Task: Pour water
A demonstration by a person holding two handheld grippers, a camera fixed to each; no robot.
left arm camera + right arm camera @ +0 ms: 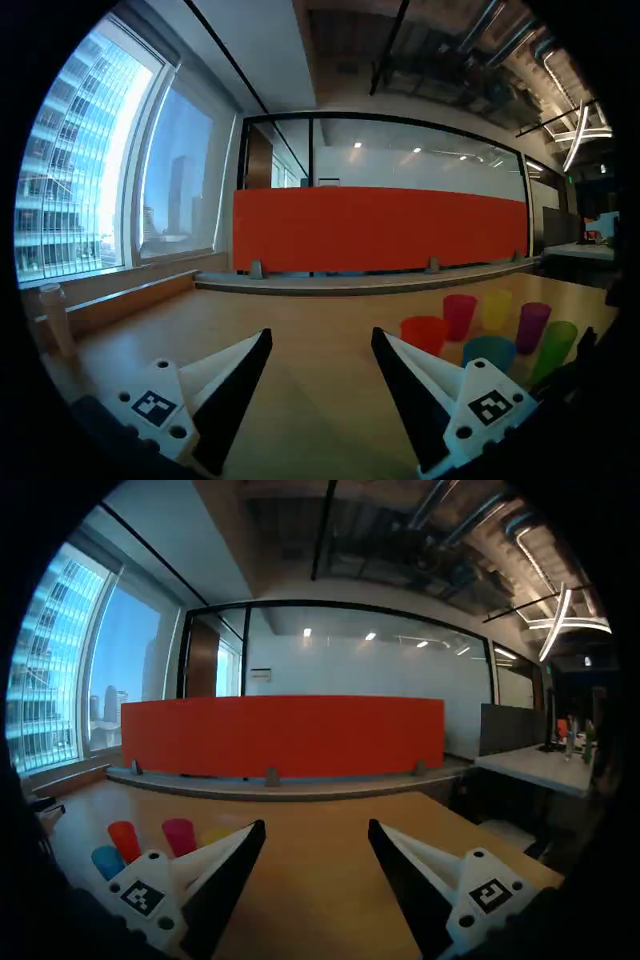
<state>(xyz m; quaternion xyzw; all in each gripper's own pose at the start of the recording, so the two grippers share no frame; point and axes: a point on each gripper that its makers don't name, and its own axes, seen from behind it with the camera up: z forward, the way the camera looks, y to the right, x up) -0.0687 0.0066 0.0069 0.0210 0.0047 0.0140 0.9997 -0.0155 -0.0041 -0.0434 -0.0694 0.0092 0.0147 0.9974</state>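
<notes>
Left claw (321, 333) and right claw (316, 825) open, empty, over wooden surface (240, 308).
Six coloured cups (488, 350) cluster beside the left claw's right finger.

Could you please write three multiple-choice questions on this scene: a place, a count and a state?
1. In the left gripper view, where do the cups stand? A on the windowsill; B on the table, at the picture's right; C on the floor.
2. How many cups are there? A three; B six; C nine.
3. How is the left gripper? A open, holding nothing; B shut on a cup; C shut on a bottle.
Answers: 1 B, they cluster on the wooden top; 2 B, orange, red, yellow, purple, green, blue; 3 A, bare table shows between its fingers.
</notes>
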